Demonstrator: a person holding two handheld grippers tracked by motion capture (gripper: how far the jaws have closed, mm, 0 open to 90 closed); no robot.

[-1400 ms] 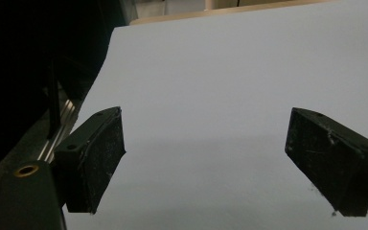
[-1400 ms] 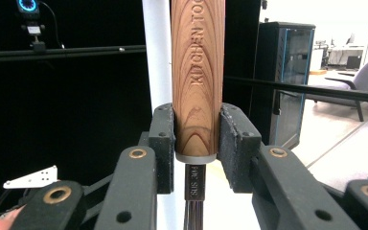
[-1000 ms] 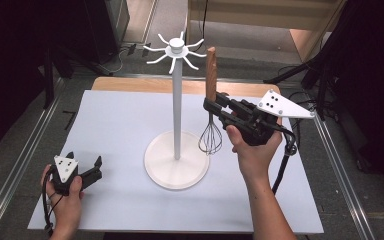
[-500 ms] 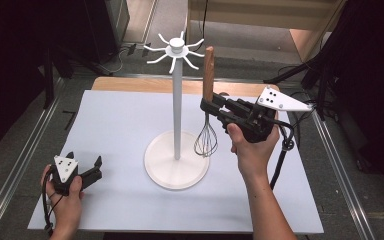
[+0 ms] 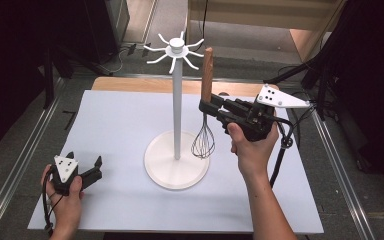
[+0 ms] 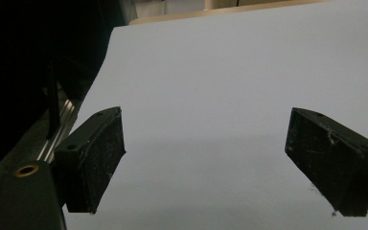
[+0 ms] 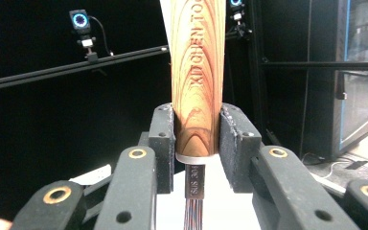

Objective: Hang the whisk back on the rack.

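The right gripper [image 5: 206, 106] is clamped on the whisk [image 5: 204, 120], its 2 jaws pressed against the lower end of the wooden handle [image 7: 195, 76], just above the metal collar. The whisk is held upright, handle up, wire head down, just beside the pole of the white hanging stand [image 5: 177, 107]. Against the frames of 1 second ago, the whisk has been carried leftward: the wire head, then off to the right of the round base, is now seen hanging over the base's right edge and close to the pole. The handle top is level with the lower spokes of the hook crown [image 5: 176, 48] but is not hooked on any of them. From this it is judged that the whisk is being brought in for hanging, and that a lift and a fine alignment with 1 spoke are yet needed.

The left gripper [image 5: 82, 170] is rested low at the near left of the table [image 5: 115, 130], its jaws spread wide with nothing between them; bare white surface is seen past its pads [image 6: 100, 153].

The tabletop is a plain white sheet edged by metal rails. Beyond it, dark surroundings, cables, and a light wooden panel are seen.
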